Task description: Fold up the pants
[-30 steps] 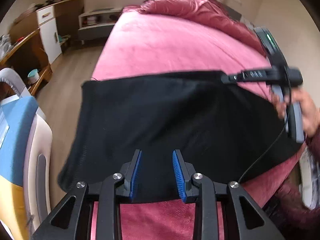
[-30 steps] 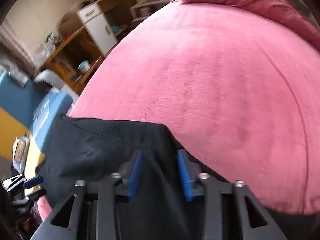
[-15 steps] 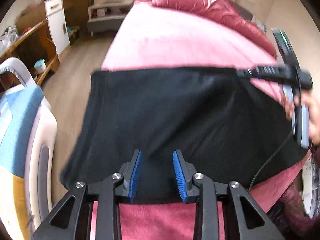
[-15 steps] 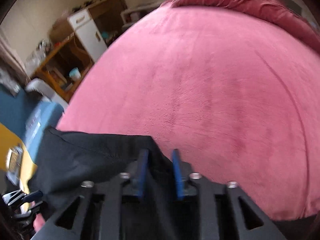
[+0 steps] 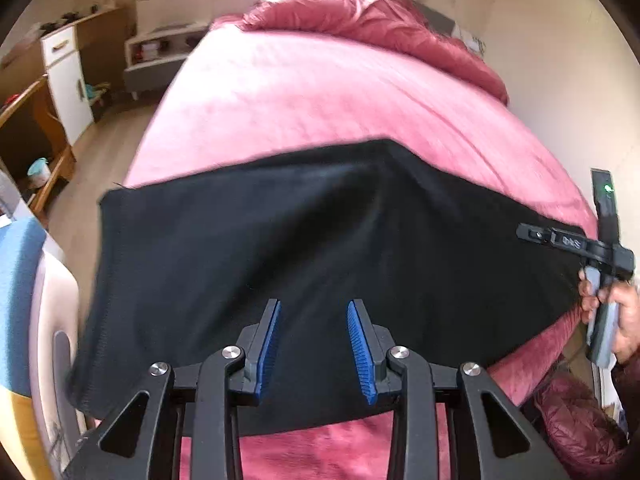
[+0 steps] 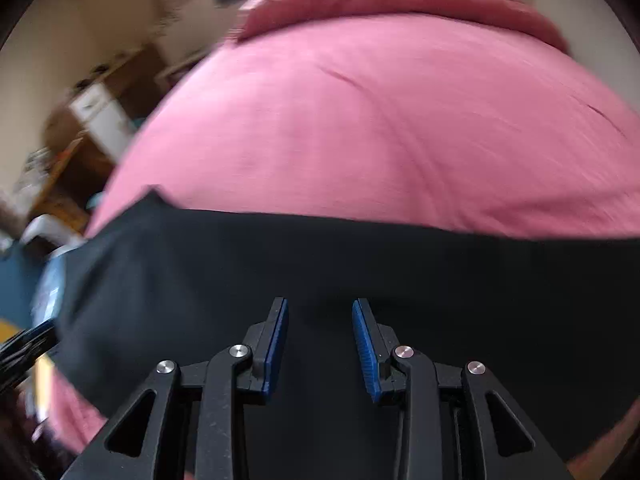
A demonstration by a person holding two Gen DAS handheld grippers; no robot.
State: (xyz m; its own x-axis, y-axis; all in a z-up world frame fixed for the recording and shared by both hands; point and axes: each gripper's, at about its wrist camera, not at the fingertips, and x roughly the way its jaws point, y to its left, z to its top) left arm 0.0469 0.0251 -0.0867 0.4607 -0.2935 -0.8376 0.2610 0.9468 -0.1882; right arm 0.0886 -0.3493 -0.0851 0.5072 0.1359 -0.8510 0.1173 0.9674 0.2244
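Observation:
Black pants (image 5: 320, 248) lie folded into a wide dark band across the near end of a pink bed (image 5: 320, 100). My left gripper (image 5: 314, 340) is open and empty, its blue pads hovering over the near edge of the pants. My right gripper (image 6: 320, 340) is also open and empty, over the pants (image 6: 320, 272) seen from the other side. In the left wrist view the right gripper (image 5: 528, 234) shows at the right edge of the pants, held in a hand.
A bunched red duvet (image 5: 360, 12) lies at the bed's far end. A wooden desk and white cabinet (image 5: 64, 76) stand at the left across a wood floor. A blue and white object (image 5: 24, 300) sits close at the near left.
My right gripper has let go of the pants' corner and pulled back to the right; its jaws have opened. The fold now lies flat. The left gripper stays open.

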